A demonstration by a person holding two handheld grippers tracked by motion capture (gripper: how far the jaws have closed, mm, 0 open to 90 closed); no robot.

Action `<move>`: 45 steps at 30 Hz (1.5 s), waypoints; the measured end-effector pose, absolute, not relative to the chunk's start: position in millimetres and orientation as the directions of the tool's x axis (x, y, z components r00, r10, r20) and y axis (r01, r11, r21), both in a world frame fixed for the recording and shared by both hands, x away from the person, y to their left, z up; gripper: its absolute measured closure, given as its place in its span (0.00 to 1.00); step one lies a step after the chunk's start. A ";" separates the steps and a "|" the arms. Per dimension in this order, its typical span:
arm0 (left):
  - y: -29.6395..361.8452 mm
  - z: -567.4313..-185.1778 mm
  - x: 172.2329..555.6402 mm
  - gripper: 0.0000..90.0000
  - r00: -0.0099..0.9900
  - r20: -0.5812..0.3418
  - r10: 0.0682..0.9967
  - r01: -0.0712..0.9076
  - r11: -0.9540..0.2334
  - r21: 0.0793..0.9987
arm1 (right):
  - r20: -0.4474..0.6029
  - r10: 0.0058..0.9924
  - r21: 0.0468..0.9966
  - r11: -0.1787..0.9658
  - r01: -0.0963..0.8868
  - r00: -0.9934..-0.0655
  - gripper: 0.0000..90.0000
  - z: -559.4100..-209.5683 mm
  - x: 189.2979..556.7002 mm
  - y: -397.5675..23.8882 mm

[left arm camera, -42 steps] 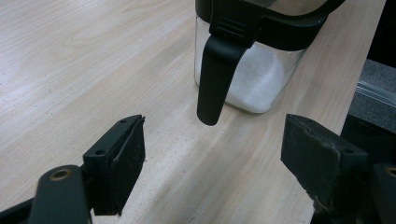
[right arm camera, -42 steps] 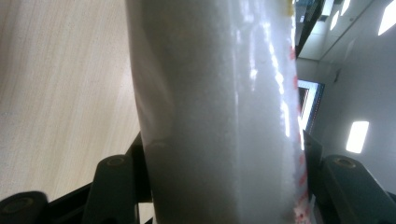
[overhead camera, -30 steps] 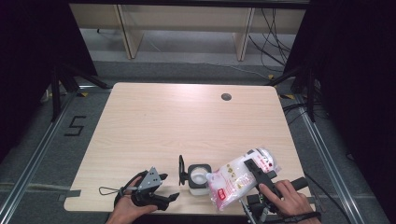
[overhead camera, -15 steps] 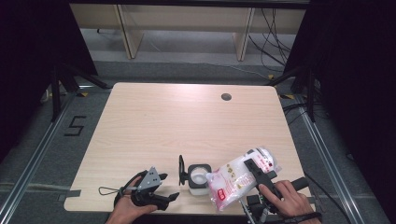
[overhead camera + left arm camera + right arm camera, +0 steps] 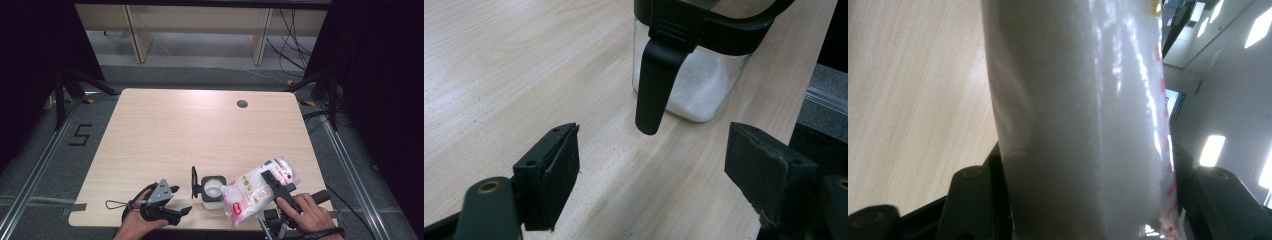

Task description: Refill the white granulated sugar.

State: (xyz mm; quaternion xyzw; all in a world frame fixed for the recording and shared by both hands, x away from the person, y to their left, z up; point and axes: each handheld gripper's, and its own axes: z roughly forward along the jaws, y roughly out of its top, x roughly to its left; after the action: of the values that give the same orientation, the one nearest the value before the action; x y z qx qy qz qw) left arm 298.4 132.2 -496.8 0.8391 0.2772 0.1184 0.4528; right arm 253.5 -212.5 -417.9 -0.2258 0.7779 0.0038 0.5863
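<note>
The bag (image 5: 255,192) of white grains hangs tilted over the open jar (image 5: 211,189) near the bench's (image 5: 200,130) front edge — clamped between the right gripper's (image 5: 278,189) fingers, its low corner at the jar's mouth. The jar is partly filled, its lid (image 5: 194,181) flipped up to the left. The left gripper (image 5: 172,207) rests just beside it, fingers wide apart and holding nothing. My worry: the soft bag may sag or gush — grains would spill past the narrow mouth, and the unsteadied jar could slide or tip.

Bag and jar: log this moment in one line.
right hand-held gripper: shut on bag | bag: tilted over open jar | left hand-held gripper: open, beside jar
</note>
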 end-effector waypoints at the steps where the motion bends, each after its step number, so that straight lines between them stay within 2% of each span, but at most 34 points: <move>1: 132.5 -496.8 298.8 0.24 0.821 -0.048 0.570 0.355 -0.441 0.824 | -0.915 -0.344 -0.257 0.899 -0.354 -0.212 0.50 -417.8 253.2 -212.7; 7: 132.1 -497.0 298.5 0.24 0.819 -0.056 0.570 0.358 -0.433 0.827 | -0.922 -0.312 -0.225 0.914 -0.337 -0.230 0.50 -418.8 252.3 -214.5; 9: 132.2 -496.9 298.5 0.24 0.820 -0.056 0.570 0.358 -0.433 0.827 | -0.922 -0.318 -0.225 0.905 -0.362 -0.223 0.50 -417.6 254.4 -214.6; 11: 132.1 -496.9 298.5 0.24 0.820 -0.055 0.570 0.358 -0.434 0.827 | -0.929 -0.270 -0.176 0.924 -0.339 -0.252 0.51 -420.2 253.8 -216.8; 12: 132.2 -496.9 298.5 0.24 0.820 -0.055 0.570 0.357 -0.434 0.827 | -0.920 -0.293 -0.198 0.921 -0.337 -0.260 0.51 -417.6 254.0 -216.4; 13: 132.1 -496.9 298.5 0.24 0.820 -0.055 0.570 0.357 -0.434 0.827 | -0.926 -0.268 -0.169 0.924 -0.342 -0.266 0.51 -419.5 255.0 -218.4; 18: 133.3 -496.3 299.1 0.24 0.822 -0.036 0.568 0.350 -0.455 0.819 | -0.926 -0.268 -0.163 0.919 -0.358 -0.265 0.51 -417.6 257.8 -220.7; 19: 132.1 -496.9 298.4 0.24 0.820 -0.055 0.570 0.358 -0.434 0.827 | -0.925 -0.266 -0.159 0.920 -0.358 -0.271 0.51 -417.3 257.9 -220.9; 21: 132.2 -496.7 298.3 0.24 0.819 -0.054 0.571 0.358 -0.435 0.826 | -0.927 -0.229 -0.120 0.931 -0.345 -0.297 0.51 -420.1 258.0 -222.5; 24: 132.1 -496.9 298.4 0.24 0.820 -0.055 0.570 0.357 -0.434 0.827 | -0.926 -0.242 -0.127 0.924 -0.362 -0.291 0.51 -419.6 259.4 -222.6; 27: 131.9 -496.9 297.6 0.24 0.816 -0.079 0.572 0.378 -0.424 0.823 | -0.927 -0.205 -0.078 0.924 -0.375 -0.313 0.51 -421.6 261.7 -224.5; 30: 133.3 -496.2 299.0 0.24 0.825 -0.053 0.563 0.356 -0.445 0.822 | -0.924 -0.177 -0.036 0.923 -0.383 -0.340 0.51 -423.8 264.6 -226.5; 31: 133.3 -496.2 299.0 0.24 0.825 -0.054 0.563 0.357 -0.444 0.822 | -0.918 -0.127 0.014 0.936 -0.352 -0.376 0.51 -427.7 263.5 -228.1; 32: 133.0 -496.3 298.6 0.24 0.821 -0.062 0.567 0.365 -0.439 0.821 | -0.918 -0.151 0.001 0.923 -0.384 -0.366 0.51 -426.3 266.0 -227.5; 34: 132.7 -496.5 297.9 0.24 0.818 -0.072 0.570 0.376 -0.435 0.818 | -0.914 -0.132 0.020 0.930 -0.367 -0.384 0.51 -428.4 265.6 -228.4; 37: 132.8 -496.4 297.9 0.24 0.818 -0.074 0.571 0.377 -0.433 0.819 | -0.912 -0.134 0.033 0.919 -0.394 -0.388 0.52 -430.6 268.8 -229.0; 38: 133.0 -496.2 297.9 0.24 0.818 -0.073 0.571 0.375 -0.434 0.819 | -0.909 -0.088 0.077 0.925 -0.372 -0.407 0.52 -434.2 268.0 -230.7; 39: 134.0 -495.4 299.0 0.24 0.826 -0.049 0.561 0.353 -0.448 0.822 | -0.912 -0.129 0.043 0.914 -0.403 -0.390 0.52 -431.6 270.3 -230.4; 41: 133.1 -495.9 297.2 0.24 0.811 -0.069 0.580 0.374 -0.425 0.824 | -0.898 -0.049 0.129 0.920 -0.370 -0.437 0.52 -437.8 269.9 -234.5; 45: 133.0 -496.0 297.1 0.24 0.812 -0.070 0.579 0.375 -0.426 0.824 | -0.890 -0.048 0.140 0.917 -0.373 -0.453 0.52 -440.0 273.1 -235.9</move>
State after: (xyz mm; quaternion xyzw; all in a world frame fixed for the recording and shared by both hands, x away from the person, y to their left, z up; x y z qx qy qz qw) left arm 297.1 133.0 -496.0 0.8367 0.2850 0.1128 0.4538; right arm 273.1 -235.9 -440.0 -0.1259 0.8370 0.1603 0.5078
